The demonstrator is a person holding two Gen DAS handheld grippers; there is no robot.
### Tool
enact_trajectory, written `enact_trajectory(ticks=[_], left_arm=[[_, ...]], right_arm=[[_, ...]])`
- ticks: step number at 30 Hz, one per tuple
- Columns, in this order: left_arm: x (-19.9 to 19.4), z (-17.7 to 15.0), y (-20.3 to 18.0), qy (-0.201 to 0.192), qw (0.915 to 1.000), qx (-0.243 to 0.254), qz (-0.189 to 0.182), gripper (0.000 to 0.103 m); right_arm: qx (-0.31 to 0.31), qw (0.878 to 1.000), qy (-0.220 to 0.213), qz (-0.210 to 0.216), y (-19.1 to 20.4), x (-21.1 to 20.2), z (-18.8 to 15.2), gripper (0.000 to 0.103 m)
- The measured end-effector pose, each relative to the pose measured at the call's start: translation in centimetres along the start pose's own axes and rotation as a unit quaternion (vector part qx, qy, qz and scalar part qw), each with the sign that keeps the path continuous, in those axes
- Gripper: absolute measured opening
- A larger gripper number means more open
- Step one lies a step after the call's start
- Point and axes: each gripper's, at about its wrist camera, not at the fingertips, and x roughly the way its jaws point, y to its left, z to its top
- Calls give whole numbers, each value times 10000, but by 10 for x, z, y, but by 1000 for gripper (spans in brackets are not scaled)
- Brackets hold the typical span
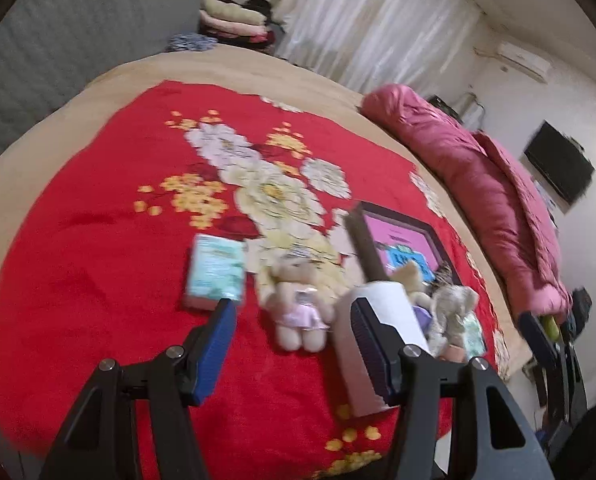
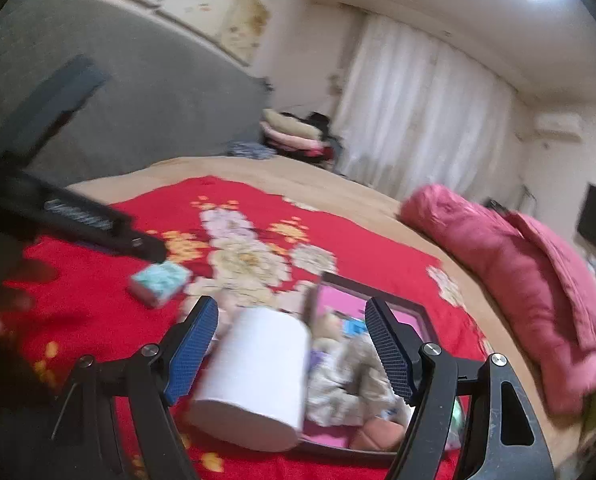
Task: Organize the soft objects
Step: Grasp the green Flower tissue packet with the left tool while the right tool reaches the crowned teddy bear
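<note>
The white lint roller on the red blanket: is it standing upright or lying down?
Lying down. The lint roller rests on its side on the red blanket, its brown handle pointing away along the bed.

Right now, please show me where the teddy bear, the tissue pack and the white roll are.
teddy bear (image 1: 298, 304): left wrist view, on its pink dress.
tissue pack (image 1: 216, 270): left wrist view, on its printed top face.
white roll (image 2: 260, 364): right wrist view, on its curved side.

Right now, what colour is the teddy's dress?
Pale pink or lilac dress on the teddy; left wrist view.
</note>
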Motion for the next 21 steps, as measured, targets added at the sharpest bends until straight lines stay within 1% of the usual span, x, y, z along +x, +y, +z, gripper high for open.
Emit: enact_trajectory(ticks=[4, 9, 13, 16, 21], left_arm=[[-3, 2, 22, -60, 9997, -206, 151, 59], [3, -2, 40, 16, 9991, -364, 217, 59], [14, -7, 46, 137, 9988, -363, 311, 59], [30, -6, 51, 260, 9983, -407, 326, 59], [72, 4, 52, 563, 9961, -368, 571, 59]], right_arm=[[-426, 9982, 52, 407, 32, -1, 6, 77], [-662, 9939, 138, 875, 64, -2, 7, 77], [-1036, 9884, 224, 1092, 90, 1, 5, 77], [-1218, 9849, 282, 1195, 101, 5, 1, 77], [-1378, 9812, 473, 1268, 108, 18, -3, 77]])
